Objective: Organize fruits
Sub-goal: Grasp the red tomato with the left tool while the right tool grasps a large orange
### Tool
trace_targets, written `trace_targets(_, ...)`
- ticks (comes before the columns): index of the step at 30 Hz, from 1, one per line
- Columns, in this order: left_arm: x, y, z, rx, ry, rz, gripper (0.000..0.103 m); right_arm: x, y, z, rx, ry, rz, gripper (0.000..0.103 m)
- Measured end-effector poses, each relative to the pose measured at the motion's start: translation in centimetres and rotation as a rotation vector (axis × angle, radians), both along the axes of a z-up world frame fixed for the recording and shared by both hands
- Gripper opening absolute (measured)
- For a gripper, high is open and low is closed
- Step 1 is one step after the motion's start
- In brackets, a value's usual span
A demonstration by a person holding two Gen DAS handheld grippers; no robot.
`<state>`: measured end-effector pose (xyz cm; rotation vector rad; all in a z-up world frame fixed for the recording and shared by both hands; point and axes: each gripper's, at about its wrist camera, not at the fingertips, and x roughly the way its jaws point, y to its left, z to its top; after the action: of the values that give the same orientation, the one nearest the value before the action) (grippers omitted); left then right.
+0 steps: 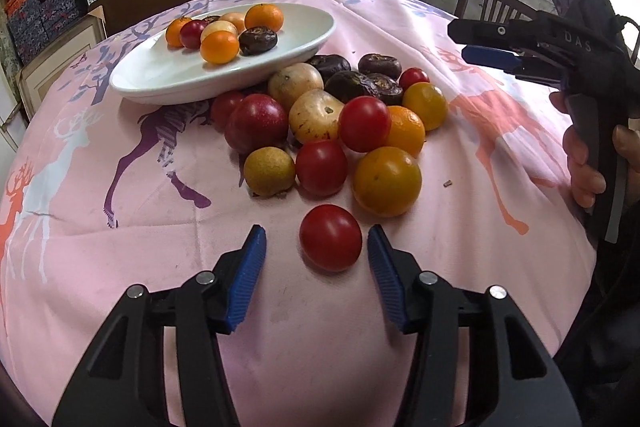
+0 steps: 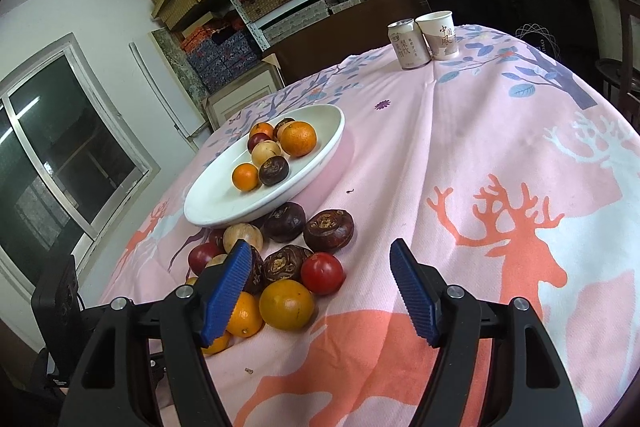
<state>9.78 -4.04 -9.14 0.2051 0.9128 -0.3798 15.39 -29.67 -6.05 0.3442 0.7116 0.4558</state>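
Left gripper [image 1: 316, 247], jaws wide, flanks one round red tomato [image 1: 330, 237] at lower centre — no long axis. White oval ceramic plate [image 1: 152, 79] (seven fruits) runs left–right, upper left. Right gripper [image 2: 320, 279] gapes empty.

Right gripper [image 2: 322, 291] jaws spread wide over pink worktop [image 2: 460, 155], fruit pile [image 2: 288, 259] beside left jaw, white plate [image 2: 208, 203] beyond

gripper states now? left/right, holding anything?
Left gripper: open, straddling a red tomato on the cloth, not gripping it.
Right gripper: open, empty.
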Motion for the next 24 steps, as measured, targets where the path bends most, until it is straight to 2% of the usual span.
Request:
trace_targets(3,0.1,0.0,0.0,-0.011,0.002,-0.004,0.050,0.0,0.0,0.0,0.000,-0.002,0.001,0.073)
trace_targets(5,0.1,0.0,0.1,-0.019,0.000,-0.009,0.041,0.0,0.0,0.0,-0.001,-0.001,0.000,0.073)
trace_targets(10,-0.1,0.1,0.1,-0.045,-0.006,-0.022,0.029,0.0,0.1,-0.2,-0.005,0.004,0.001,0.073)
trace_targets(14,-0.4,0.5,0.5,-0.068,-0.024,-0.009,0.028,0.3,0.5,-0.5,-0.029,0.021,0.003,0.073)
trace_targets(18,-0.7,1.5,1.3,-0.108,-0.045,0.011,0.028,0.3,2.0,-0.8,-0.122,0.059,0.037,0.073)
trace_targets(22,-1.1,2.4,2.0,-0.129,-0.067,0.026,0.028,-0.4,4.4,-1.4,-0.264,0.088,0.106,0.072)
trace_targets(24,-1.3,2.7,2.2,-0.133,-0.070,0.027,0.028,-0.6,5.1,-1.5,-0.305,0.088,0.120,0.064)
